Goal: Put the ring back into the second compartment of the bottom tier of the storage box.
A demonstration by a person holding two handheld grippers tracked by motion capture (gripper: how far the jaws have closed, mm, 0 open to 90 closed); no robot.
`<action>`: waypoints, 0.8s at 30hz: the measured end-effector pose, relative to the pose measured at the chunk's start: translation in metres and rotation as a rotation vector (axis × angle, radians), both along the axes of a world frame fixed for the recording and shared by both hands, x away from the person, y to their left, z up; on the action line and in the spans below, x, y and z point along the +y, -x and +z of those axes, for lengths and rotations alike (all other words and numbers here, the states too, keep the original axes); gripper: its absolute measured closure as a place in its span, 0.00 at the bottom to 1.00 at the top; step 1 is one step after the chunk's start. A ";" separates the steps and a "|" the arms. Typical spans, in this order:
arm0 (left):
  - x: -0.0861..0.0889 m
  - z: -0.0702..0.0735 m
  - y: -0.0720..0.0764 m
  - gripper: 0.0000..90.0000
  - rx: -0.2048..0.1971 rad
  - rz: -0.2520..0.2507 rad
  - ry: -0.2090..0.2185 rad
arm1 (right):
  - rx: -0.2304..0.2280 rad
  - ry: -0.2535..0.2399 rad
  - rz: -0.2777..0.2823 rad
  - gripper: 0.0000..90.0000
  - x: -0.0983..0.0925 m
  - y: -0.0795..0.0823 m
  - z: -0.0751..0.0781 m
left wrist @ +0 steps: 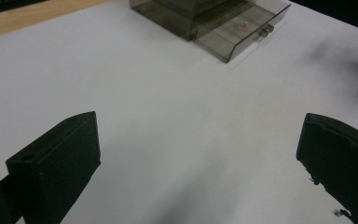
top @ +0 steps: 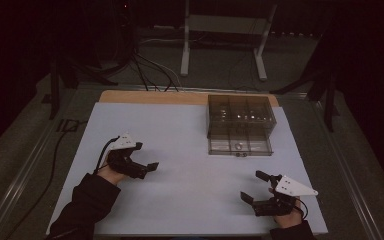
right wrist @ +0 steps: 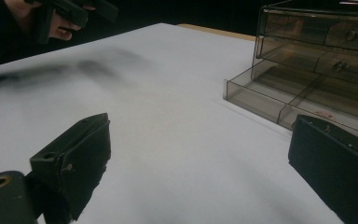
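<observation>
A smoky clear drawer box (top: 240, 114) stands at the back right of the white sheet (top: 180, 130). Its bottom drawer (top: 240, 146) is pulled out toward me, and a small pale object (top: 238, 146) lies in its middle compartment. My left gripper (top: 146, 156) rests open at the left of the sheet, holding nothing. My right gripper (top: 254, 186) is open and holds nothing near the front right, below the drawer. From the left gripper view, the wide-apart jaws of the left gripper (left wrist: 198, 149) point at the open drawer (left wrist: 247, 25) far ahead. The right gripper (right wrist: 200, 154) has the drawer (right wrist: 298, 100) close on its right.
The sheet covers a wooden tabletop (top: 150, 96) whose far edge shows. A metal stand (top: 225, 35) and cables (top: 150, 70) lie on the floor beyond. In the right gripper view the other hand and its gripper (right wrist: 74, 11) show at the top left.
</observation>
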State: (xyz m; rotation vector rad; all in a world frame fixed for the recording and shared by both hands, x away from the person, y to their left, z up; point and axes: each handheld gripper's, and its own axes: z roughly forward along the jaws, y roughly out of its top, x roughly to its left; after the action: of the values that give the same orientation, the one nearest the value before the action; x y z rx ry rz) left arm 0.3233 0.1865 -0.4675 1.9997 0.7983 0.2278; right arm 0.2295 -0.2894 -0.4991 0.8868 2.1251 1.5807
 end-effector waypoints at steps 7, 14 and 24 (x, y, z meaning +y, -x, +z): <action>0.011 -0.013 0.012 0.01 0.014 0.032 -0.011 | 0.002 0.000 -0.002 0.06 0.000 0.000 0.000; 0.027 -0.021 0.021 0.01 0.027 0.070 -0.010 | 0.003 0.003 -0.003 0.06 0.001 0.000 0.000; 0.041 -0.028 0.040 0.01 0.021 0.123 -0.030 | 0.004 0.004 -0.003 0.06 0.000 0.000 0.000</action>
State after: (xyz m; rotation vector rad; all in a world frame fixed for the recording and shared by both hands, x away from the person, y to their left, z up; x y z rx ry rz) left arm 0.2838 0.2271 -0.4957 1.9860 0.9380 0.2916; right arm 0.2294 -0.2892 -0.4994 0.8920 2.1272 1.5744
